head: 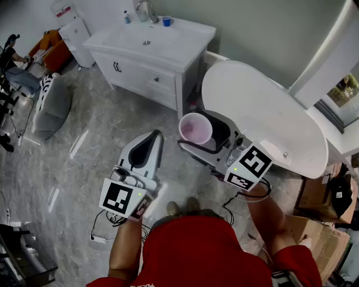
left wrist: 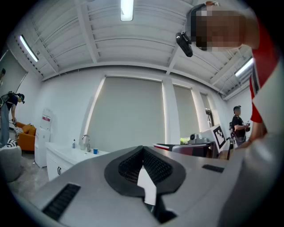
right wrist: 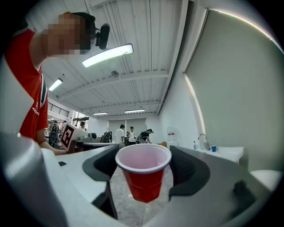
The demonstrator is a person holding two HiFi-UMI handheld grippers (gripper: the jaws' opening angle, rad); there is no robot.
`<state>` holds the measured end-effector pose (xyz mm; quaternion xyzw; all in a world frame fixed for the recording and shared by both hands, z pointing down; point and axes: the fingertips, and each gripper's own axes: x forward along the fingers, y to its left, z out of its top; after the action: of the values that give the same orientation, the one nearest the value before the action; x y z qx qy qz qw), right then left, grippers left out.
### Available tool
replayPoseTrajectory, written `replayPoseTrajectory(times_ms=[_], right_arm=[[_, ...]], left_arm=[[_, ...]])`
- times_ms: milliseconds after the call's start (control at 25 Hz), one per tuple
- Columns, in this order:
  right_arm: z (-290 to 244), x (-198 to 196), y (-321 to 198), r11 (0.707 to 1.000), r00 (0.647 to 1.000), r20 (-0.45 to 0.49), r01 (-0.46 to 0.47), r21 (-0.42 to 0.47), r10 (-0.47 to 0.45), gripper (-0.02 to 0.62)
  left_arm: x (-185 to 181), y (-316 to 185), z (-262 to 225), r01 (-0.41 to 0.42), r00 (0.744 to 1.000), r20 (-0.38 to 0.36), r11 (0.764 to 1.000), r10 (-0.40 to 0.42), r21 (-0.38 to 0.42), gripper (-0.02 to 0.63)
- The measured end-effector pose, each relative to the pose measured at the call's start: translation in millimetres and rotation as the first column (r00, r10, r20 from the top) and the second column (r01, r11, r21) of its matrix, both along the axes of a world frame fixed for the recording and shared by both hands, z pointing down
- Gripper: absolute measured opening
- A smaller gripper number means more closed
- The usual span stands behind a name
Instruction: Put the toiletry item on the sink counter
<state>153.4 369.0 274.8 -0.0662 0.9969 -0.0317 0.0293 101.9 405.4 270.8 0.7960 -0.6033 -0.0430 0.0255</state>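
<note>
red cup (right wrist: 143, 176), gripped between right fingers (right wrist: 191, 170)

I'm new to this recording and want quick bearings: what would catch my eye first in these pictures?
The red cup, pale inside, stands out at once, clamped upright between the jaws of the right gripper. Across the grey floor, against the wall, is the white sink counter, with a small blue cup beside its faucet. The left gripper is shut and empty.
</note>
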Motion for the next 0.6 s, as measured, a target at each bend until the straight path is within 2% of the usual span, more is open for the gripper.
replayPoseTrajectory(times_ms=[360, 600], right_arm=[[6, 7, -10, 1.000, 1.000, -0.006, 0.019, -0.003, -0.019, 0.345], [3, 12, -27, 0.999, 0.999, 0.017, 0.030, -0.037, -0.030, 0.347]], left_arm=[[12, -12, 4, 0.009, 1.000, 0.007, 1.000, -0.009, -0.008, 0.017], [13, -29, 5, 0.024, 1.000, -0.010, 1.000, -0.024, -0.016, 0.017]])
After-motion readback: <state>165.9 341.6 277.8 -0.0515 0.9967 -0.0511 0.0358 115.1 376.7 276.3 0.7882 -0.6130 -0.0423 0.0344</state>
